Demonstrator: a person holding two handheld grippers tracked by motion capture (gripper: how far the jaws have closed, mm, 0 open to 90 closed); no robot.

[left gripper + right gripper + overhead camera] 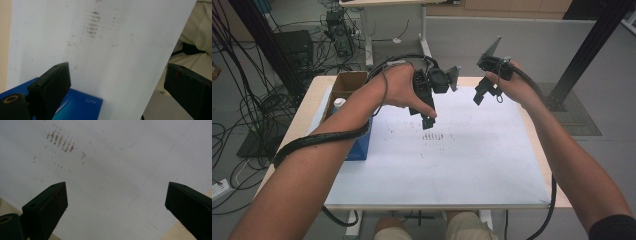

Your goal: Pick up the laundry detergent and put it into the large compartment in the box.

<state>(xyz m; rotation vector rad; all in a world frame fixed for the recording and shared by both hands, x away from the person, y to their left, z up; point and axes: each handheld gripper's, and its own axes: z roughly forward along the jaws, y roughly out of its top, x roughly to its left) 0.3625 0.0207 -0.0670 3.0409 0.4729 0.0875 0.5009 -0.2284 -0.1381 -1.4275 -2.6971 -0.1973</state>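
My left gripper (425, 113) hangs above the far middle of a white sheet (472, 160) on the table, held in the person's left hand. Its jaws stand wide apart with nothing between them, as the left gripper view (117, 68) shows. My right gripper (482, 94) is held up over the sheet's far right part. It is open too and holds nothing, seen over bare sheet in the right gripper view (116, 185). A patch of brown smudge marks (434, 136) (93, 23) (60, 141) lies on the sheet below the two grippers.
A blue box (359, 145) (82, 105) lies at the sheet's left edge. Behind it stands a cardboard box (348, 82), with a white-capped bottle (339, 103) beside it. Cables and equipment crowd the floor at left, and a black frame post (587, 50) rises at right.
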